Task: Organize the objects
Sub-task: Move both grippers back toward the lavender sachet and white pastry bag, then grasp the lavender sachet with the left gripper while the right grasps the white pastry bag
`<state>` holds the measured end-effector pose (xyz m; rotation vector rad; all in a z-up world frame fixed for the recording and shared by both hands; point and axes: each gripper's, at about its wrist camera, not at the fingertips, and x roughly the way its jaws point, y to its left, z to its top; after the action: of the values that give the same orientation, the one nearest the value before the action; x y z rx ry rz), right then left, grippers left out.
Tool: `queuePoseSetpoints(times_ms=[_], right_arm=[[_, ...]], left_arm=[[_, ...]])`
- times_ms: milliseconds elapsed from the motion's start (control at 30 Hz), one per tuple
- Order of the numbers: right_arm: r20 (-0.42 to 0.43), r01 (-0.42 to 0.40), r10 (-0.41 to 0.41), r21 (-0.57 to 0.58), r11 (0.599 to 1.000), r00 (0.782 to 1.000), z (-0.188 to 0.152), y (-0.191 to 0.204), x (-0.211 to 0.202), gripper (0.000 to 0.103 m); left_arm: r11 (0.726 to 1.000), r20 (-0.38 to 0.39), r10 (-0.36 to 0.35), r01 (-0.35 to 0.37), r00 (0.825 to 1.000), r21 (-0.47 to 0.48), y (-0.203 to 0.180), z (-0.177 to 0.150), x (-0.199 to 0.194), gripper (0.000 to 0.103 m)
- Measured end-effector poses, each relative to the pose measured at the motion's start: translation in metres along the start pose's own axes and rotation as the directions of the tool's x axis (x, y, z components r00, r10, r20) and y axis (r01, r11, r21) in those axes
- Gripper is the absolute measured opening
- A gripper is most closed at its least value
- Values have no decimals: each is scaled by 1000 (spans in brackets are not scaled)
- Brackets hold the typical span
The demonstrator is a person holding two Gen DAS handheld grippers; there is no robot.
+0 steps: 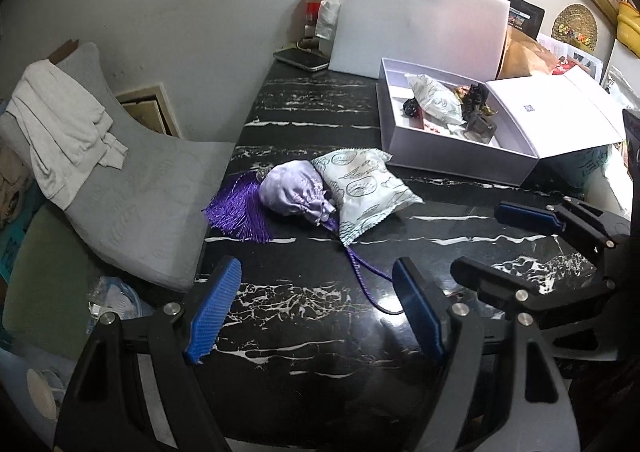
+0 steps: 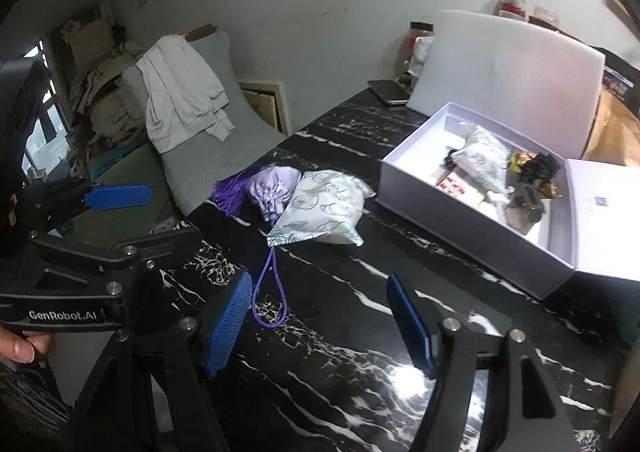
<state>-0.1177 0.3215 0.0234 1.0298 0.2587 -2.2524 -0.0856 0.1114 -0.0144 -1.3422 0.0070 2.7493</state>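
A lilac satin pouch lies on the black marble table, with its purple tassel at the table's left edge. Its cord loops toward me. A pale printed packet leans against the pouch. Behind them sits an open lilac box holding another packet and small dark items. My left gripper and right gripper hover open and empty, short of the cord.
The box lid lies beside the box on the right. A white foam board, a phone and jars stand by the wall. A grey chair with a white cloth stands left of the table.
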Motion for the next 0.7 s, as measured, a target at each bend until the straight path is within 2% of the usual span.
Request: queuePoseSetpoints(times_ms=[700], right_arm=[[-47,-18,18,-5,1000,999,42,-8,81,70]], left_arm=[[999,-37,-40,40,999,-4,46,47,80,77]])
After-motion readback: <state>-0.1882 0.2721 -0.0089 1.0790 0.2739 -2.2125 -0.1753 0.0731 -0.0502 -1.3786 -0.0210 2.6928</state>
